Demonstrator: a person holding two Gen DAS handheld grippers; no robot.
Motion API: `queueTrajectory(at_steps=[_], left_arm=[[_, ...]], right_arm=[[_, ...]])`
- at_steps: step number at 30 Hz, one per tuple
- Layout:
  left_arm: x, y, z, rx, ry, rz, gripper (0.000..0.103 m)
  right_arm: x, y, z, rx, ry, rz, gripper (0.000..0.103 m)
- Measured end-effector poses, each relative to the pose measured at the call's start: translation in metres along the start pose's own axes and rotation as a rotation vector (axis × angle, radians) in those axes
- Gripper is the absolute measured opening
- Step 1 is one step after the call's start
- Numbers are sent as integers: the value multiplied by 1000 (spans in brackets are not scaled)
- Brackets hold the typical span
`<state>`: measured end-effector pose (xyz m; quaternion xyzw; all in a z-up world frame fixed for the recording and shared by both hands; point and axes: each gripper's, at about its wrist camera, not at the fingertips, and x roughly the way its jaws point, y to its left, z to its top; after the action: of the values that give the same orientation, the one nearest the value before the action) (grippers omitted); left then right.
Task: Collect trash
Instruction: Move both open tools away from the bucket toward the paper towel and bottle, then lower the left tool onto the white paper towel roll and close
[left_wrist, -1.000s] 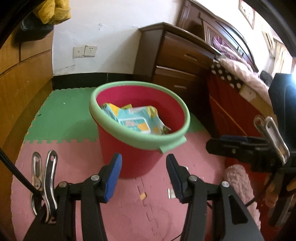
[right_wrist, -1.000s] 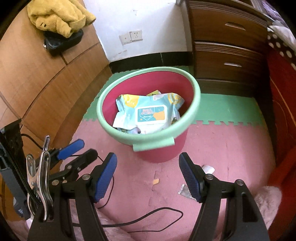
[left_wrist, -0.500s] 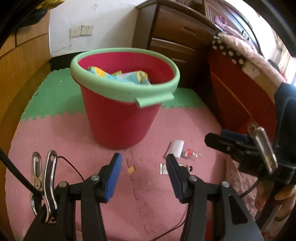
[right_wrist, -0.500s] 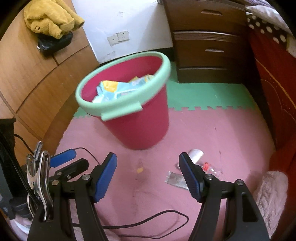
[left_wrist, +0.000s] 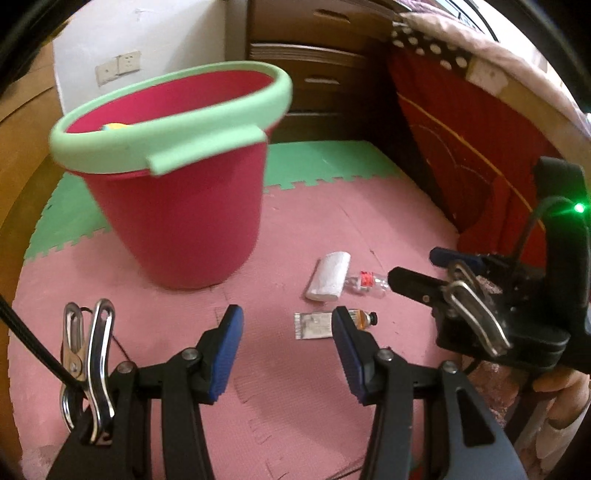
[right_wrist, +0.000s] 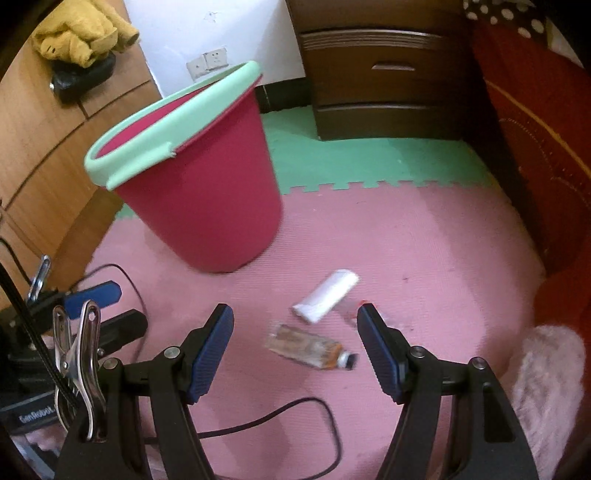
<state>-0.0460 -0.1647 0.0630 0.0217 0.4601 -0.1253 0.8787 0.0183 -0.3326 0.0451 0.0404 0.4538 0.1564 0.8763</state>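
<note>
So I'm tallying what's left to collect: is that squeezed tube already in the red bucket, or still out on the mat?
Out. The tube lies flat on the pink mat, beside the red bucket.

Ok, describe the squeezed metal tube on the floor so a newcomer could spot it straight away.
Start at the red bucket with the pale green rim, standing on the pink foam mat. In front of it lie three small bits of litter close together. The tube is the one nearest the cameras: flattened, silvery, with an orange shoulder and a black cap, unlike the white roll and the small clear bottle beside it.
</note>
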Motion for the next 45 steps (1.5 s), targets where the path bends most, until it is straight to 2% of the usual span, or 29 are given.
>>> queueTrajectory(at_steps=[4,11,15,24,37,39,41,42,44,45], left_arm=[[21,-15,5,33,15,-2,52],[62,-36,12,89,49,-17,52],[88,-48,15,123,84,-33,52],[143,-68,9,207,157,-27,52],[187,-64,13,207,184,11,51],[195,-60,13,179,208,1,49],[201,-56,11,158,228,-9,40],[201,-55,11,158,219,-6,39],[201,-55,10,168,206,-10,26],[201,-55,10,171,203,-16,23]], right_arm=[[1,-14,-7,-33,3,-50,72],[22,-40,-21,-65,69,-138,72],[29,-56,-27,-14,69,-116,71],[48,-94,-39,193,82,-59,71],[69,-93,-42,212,118,-65,68],[69,-93,-42,218,112,-54,68],[70,-92,-42,213,112,-59,68],[71,-92,-42,212,114,-60,68],[72,-91,-43,207,122,-63,68],[73,-90,-43,204,123,-65,68]])
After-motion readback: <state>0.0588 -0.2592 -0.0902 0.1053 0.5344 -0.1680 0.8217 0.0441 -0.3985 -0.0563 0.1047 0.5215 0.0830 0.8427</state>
